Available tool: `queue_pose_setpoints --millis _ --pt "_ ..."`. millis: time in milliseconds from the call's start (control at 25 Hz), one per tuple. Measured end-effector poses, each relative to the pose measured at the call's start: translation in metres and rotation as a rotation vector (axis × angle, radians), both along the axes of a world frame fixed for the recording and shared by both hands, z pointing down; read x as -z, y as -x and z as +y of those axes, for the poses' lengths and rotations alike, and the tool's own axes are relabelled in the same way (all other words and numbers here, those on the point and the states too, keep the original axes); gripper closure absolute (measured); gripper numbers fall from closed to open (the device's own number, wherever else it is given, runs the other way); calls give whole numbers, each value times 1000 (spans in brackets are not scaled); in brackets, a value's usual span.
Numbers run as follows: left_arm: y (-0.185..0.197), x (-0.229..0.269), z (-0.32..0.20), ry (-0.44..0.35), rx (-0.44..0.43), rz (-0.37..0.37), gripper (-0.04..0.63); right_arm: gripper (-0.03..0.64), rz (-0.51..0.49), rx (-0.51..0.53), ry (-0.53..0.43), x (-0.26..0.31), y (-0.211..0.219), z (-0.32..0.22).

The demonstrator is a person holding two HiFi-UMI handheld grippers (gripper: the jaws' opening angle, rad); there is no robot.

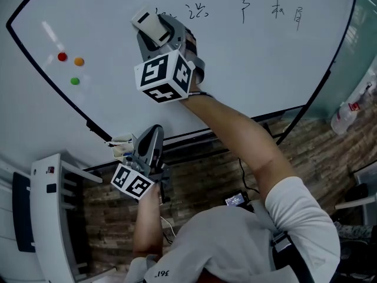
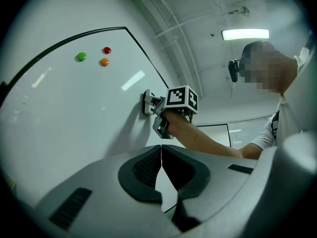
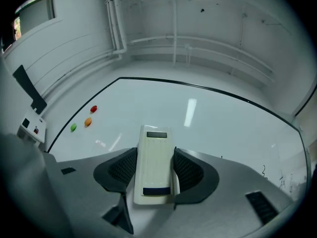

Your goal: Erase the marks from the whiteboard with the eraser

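The whiteboard (image 1: 247, 69) fills the head view, with dark handwritten marks (image 1: 197, 10) and more marks (image 1: 286, 13) along its top. My right gripper (image 1: 154, 29) is shut on the white eraser (image 1: 151, 26), pressed against the board at the left end of the marks. In the right gripper view the eraser (image 3: 154, 165) sits between the jaws, and faint marks (image 3: 285, 180) show at the far right. My left gripper (image 1: 143, 152) hangs shut and empty below the board's lower edge. In the left gripper view its jaws (image 2: 161, 170) meet, and the right gripper (image 2: 158, 108) holds the eraser (image 2: 148, 102) on the board.
Red (image 1: 62, 56), orange (image 1: 79, 61) and green (image 1: 75, 81) magnets stick to the board's left side. A tray rail (image 1: 194, 137) runs below the board. A white cabinet (image 1: 50, 217) stands lower left, a spray bottle (image 1: 344, 114) at right, over a wood floor (image 1: 318, 152).
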State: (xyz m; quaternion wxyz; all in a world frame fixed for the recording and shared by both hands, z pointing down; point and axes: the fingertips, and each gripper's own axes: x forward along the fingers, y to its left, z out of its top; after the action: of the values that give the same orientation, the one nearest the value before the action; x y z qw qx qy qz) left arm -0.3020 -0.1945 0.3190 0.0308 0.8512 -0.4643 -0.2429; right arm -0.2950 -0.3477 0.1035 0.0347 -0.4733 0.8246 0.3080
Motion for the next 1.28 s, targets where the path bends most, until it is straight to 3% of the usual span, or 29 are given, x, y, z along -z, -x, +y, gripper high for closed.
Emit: queue_pose_setpoints --millis 600,1280 --pt "-7 1 -5 2 8 8 589 365 -12 -59 26 3 -26 -11" --pt "-59 4 -28 7 -59 -3 589 365 -38 -126 39 11 -102 -35"
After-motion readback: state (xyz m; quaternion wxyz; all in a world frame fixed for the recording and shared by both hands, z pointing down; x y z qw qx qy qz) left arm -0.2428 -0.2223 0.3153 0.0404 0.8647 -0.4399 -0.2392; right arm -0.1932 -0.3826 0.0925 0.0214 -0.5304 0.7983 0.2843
